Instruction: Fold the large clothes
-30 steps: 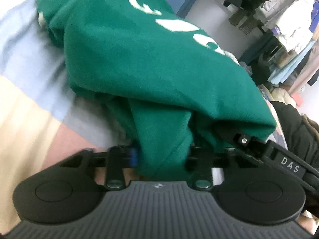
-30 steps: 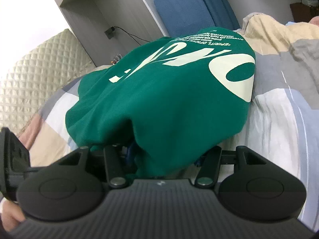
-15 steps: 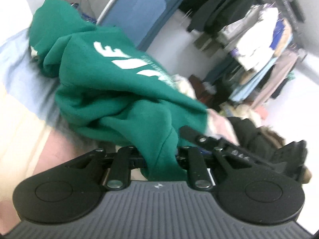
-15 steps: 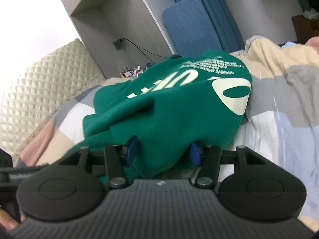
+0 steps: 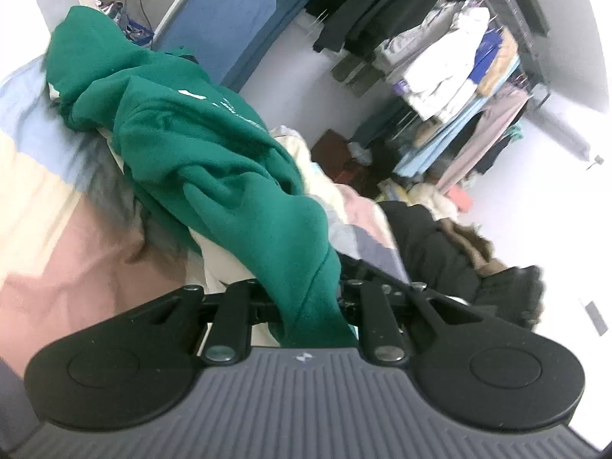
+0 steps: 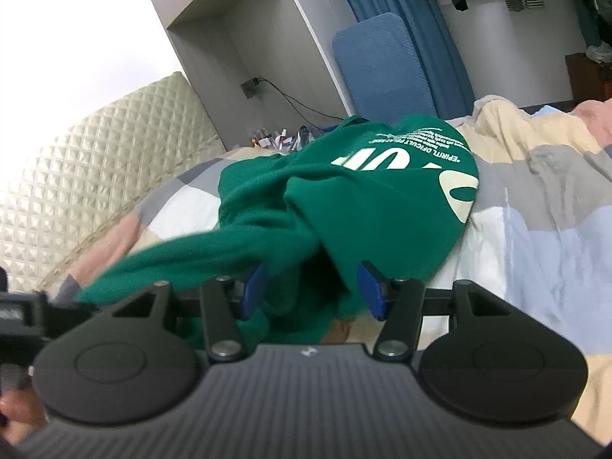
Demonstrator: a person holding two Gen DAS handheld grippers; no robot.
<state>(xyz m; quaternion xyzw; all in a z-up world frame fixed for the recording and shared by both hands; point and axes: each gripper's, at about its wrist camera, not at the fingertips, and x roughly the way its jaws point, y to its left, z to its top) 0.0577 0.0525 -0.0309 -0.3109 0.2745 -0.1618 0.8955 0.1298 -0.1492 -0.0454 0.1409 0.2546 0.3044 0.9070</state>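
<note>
A green hoodie (image 5: pixel 214 160) with white lettering lies bunched on a patchwork bed cover (image 5: pixel 38 199). My left gripper (image 5: pixel 306 298) is shut on a fold of its fabric, which hides the fingertips and hangs down between the jaws. In the right wrist view the hoodie (image 6: pixel 363 206) rises off the bed cover (image 6: pixel 535 237) toward my right gripper (image 6: pixel 311 290). Its blue pads (image 6: pixel 252 290) stand fairly wide, clamped on a thick bunch of the cloth. A stretched strip of green runs left toward the other gripper (image 6: pixel 15 313).
A rack of hanging clothes (image 5: pixel 459 76) fills the far right. A black fur-trimmed jacket (image 5: pixel 440 244) lies on the bed's right side. A blue cushion (image 6: pixel 382 65) leans on the wall, a quilted headboard (image 6: pixel 76 153) stands left, and small clutter (image 6: pixel 275 139) sits behind the hoodie.
Both grippers have risen and pulled back with the hoodie, so it stretches and looks smaller and farther. The left view has swung right toward the clothes rack, and its jaws have drawn closer on the cloth.
</note>
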